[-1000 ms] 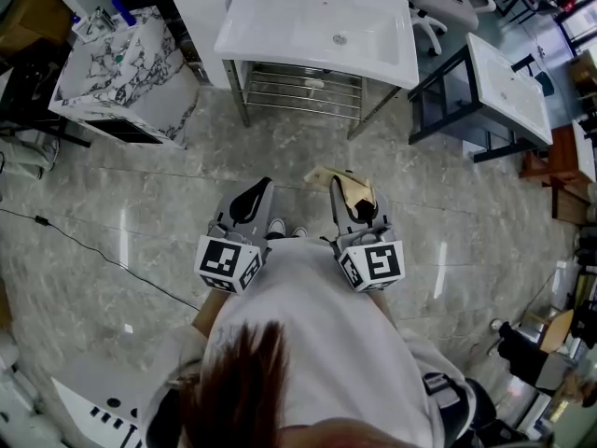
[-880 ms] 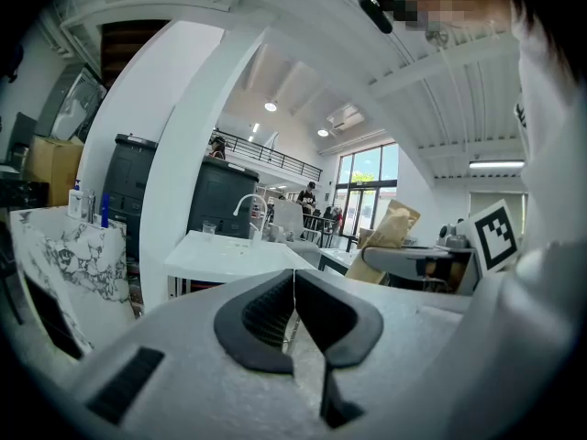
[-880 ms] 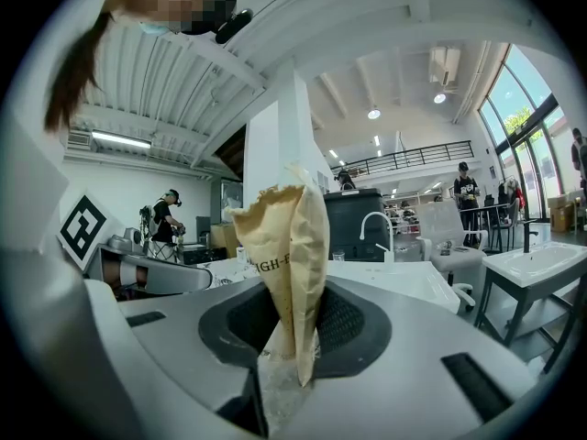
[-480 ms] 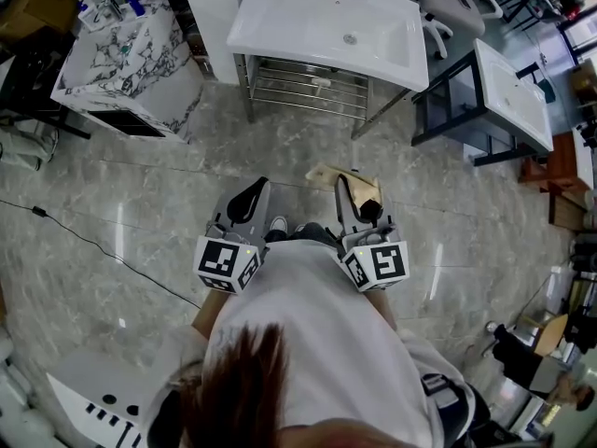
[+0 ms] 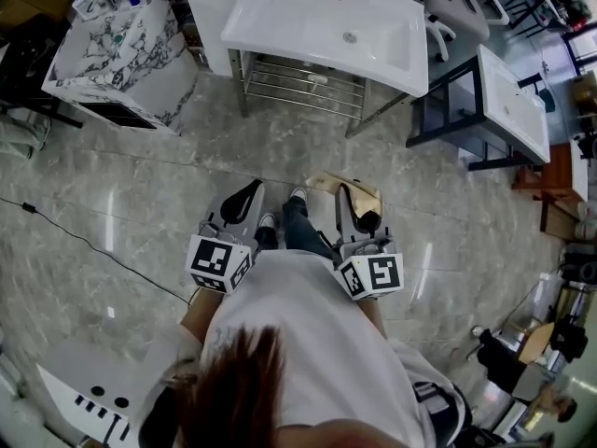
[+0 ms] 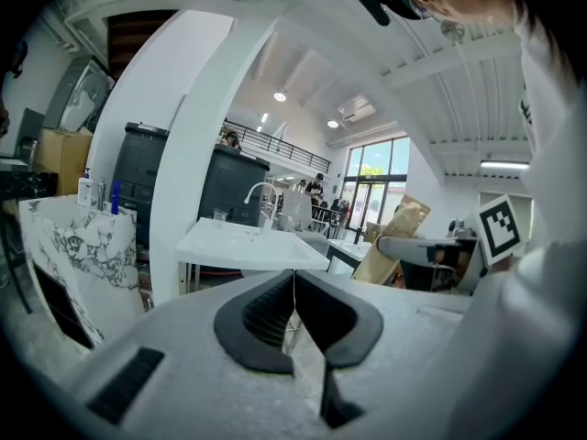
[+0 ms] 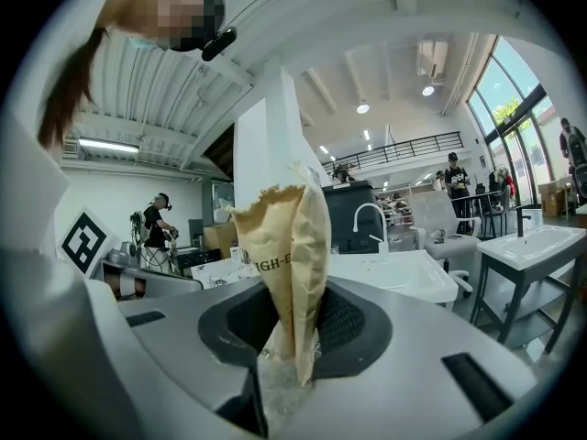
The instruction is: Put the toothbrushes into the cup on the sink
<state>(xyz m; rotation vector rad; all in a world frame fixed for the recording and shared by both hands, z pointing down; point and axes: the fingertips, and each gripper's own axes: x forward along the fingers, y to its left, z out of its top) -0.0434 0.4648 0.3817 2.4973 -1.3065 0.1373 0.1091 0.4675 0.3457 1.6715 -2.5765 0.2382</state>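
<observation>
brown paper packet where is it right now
The brown paper packet is pinched between the jaws of the right gripper, right of centre in the head view. It sticks out past their tips over the floor, with the white sink ahead.

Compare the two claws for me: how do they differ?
The left claw holds nothing; the right claw grips a tan paper packet. The left claw's jaws meet; the right claw's are held apart by the packet. Both point toward the white sink.
</observation>
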